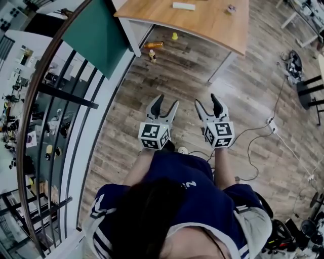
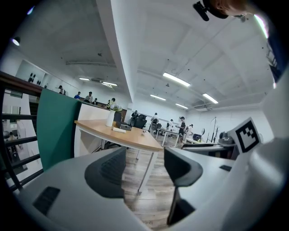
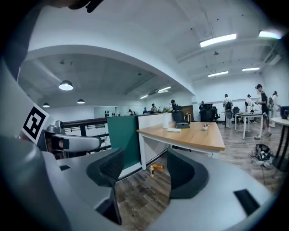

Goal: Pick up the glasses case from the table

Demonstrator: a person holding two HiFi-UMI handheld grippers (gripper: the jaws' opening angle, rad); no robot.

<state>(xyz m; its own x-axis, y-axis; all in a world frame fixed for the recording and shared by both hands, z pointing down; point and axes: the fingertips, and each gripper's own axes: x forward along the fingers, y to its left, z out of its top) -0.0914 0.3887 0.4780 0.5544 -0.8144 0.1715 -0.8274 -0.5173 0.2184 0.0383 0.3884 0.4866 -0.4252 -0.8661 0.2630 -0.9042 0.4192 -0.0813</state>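
Standing on the wood-plank floor, a person holds both tools out in front, side by side and well short of the table. The left gripper has its jaws apart, and its own view shows nothing but floor and a table leg in the gap. Same story for the right gripper: jaws spread, nothing between them, just floorboards seen through the gap. Both point roughly level, tipped slightly down toward the table.

The glasses case, or at least the flat white oblong that looks like it, lies on the wooden tabletop about mid-width, well back from the near edge. A small dark object sits further along, close to the right edge of the tabletop. In the right gripper view a black box stands just behind the case and a white vase just beside that, towards the table's far left corner.

Down on the floor, by the table's left legs, lie an orange bottle on its side, a small upright bottle just next to it, and a little yellow thing under the table. A green panel stands at the table's left end, with a dark curved railing beyond it. A white power strip with cables lies on the floor off to the right.
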